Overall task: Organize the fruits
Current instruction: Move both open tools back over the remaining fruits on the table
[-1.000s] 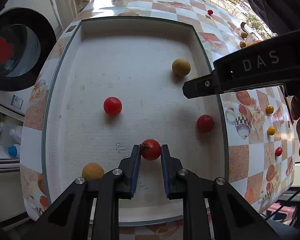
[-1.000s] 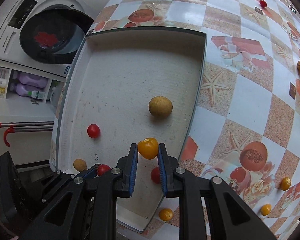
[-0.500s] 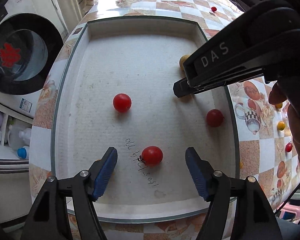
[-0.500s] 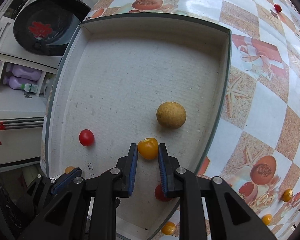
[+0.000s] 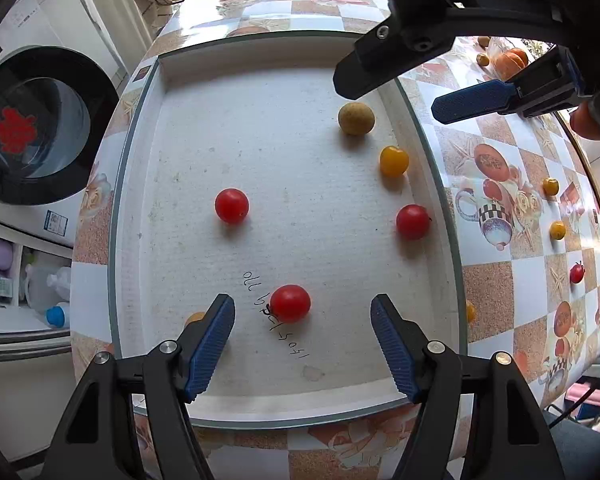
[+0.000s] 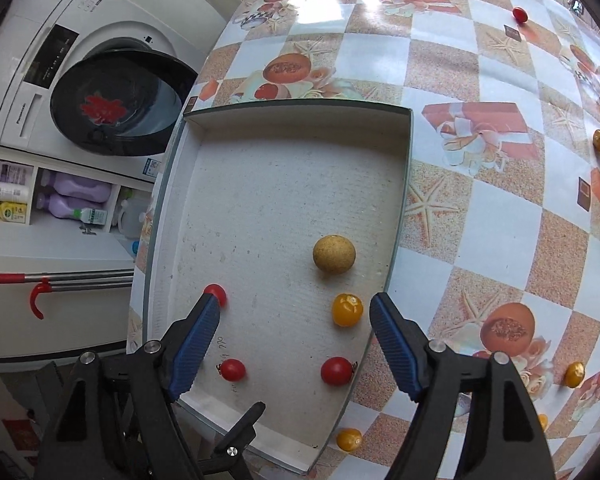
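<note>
Jaws on the right gripper are opening, the yellow tomato loose between them at lower right of the tray. Left gripper hangs spread over a red tomato. Round fruit could roll if clipped.

Tray: three red tomatoes, one yellow tomato, two tan fruits
</note>
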A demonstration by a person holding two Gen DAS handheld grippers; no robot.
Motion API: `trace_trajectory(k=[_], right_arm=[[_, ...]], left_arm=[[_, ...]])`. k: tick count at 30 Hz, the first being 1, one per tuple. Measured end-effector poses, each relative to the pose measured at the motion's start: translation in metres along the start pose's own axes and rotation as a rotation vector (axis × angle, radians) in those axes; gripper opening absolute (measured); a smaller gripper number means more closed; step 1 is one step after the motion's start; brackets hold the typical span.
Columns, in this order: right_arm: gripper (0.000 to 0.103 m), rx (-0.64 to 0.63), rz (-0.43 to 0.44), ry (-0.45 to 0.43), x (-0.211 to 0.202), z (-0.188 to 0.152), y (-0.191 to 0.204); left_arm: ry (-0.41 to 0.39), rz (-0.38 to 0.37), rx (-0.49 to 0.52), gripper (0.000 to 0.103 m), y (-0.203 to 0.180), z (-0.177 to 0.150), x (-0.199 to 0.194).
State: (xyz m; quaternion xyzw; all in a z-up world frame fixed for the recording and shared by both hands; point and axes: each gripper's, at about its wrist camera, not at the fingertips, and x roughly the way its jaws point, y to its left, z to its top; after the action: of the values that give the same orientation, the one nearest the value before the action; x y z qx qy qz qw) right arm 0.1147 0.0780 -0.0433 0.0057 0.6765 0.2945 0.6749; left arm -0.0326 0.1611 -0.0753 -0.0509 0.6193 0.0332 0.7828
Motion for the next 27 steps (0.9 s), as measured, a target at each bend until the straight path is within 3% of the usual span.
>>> trace_trajectory(k=[10,18,27], right_arm=[[0.08,0.194,-0.068,-0.06,-0.047,-0.041,-0.089],[0.08,0.334,-0.201,-0.077,-0.077,-0.115,-0.169],[0.08,0.464,-0.274,-0.058,-0.078,-0.187,-0.22]], left_arm=[[-0.029,-0.026,0.132,0.072,-0.052,0.019,-0.018],[-0.059,-0.084,0.247,0.072,-0.107,0.042,-0.027],[-0.002,-0.187,0.329,0.072,-0.187,0.072,0.002]])
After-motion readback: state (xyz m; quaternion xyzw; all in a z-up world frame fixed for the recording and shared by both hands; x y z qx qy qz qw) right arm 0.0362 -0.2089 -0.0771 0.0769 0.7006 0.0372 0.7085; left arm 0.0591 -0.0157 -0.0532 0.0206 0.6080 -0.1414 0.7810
